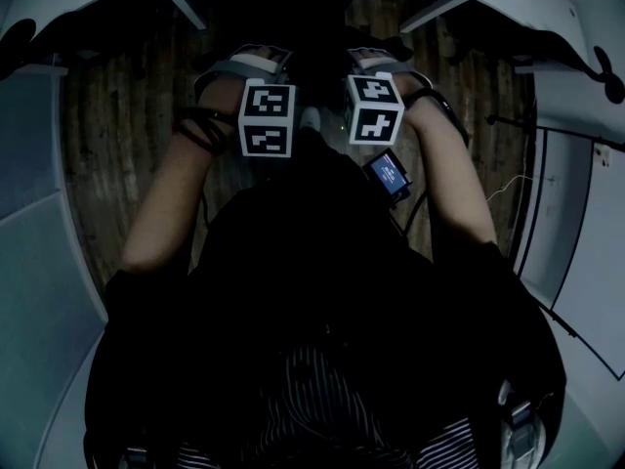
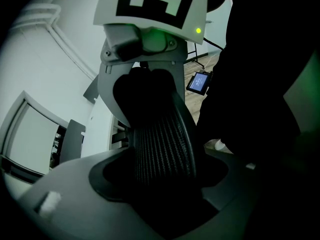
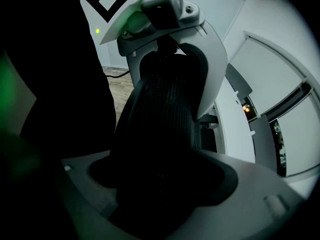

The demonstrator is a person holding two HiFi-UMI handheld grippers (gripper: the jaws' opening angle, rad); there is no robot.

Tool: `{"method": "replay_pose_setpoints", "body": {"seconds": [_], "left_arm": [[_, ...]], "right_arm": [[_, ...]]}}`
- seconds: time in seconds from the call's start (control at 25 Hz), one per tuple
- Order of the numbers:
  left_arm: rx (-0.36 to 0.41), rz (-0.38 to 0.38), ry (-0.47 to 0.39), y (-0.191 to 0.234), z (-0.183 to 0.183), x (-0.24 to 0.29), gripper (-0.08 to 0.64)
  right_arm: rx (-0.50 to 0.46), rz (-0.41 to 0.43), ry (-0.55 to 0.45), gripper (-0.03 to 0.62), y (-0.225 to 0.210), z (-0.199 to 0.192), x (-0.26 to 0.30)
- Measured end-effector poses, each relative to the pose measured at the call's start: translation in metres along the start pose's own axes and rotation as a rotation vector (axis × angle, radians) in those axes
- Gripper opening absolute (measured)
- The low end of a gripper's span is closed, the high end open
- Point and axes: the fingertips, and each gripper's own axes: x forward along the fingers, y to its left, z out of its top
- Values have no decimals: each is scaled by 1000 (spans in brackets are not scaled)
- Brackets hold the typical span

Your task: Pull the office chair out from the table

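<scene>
Left tool point(image 2: 162, 181), right tool point(image 3: 160, 179), both clenched on office chair point(image 2: 161, 144) backrest edge

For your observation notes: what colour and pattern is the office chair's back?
Black ribbed mesh chair back, clearest in the left gripper view.

Both forearms, left point(image 1: 166, 193) and right point(image 1: 454, 179), extend forward, roughly parallel. The left gripper point(image 1: 262, 66) and right gripper point(image 1: 376, 64) sit side by side, close together, pointing steeply downward with marker cubes uppermost. Each gripper's jaws stand wide and clamp the mesh chair backrest point(image 2: 162, 149), one jaw per face.
</scene>
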Motion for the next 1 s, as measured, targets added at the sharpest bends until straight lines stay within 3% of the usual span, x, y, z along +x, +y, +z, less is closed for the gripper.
{"method": "replay_pose_setpoints", "body": {"seconds": [0.2, 0.44, 1.0], "left_arm": [[30, 46, -27, -50, 3, -22, 325], [36, 49, -34, -97, 2, -45, 321], [13, 34, -12, -172, 52, -62, 319]], "right_arm": [[14, -11, 10, 388, 48, 28, 0], [19, -1, 10, 388, 90, 58, -4], [-3, 11, -8, 388, 177, 59, -26]]}}
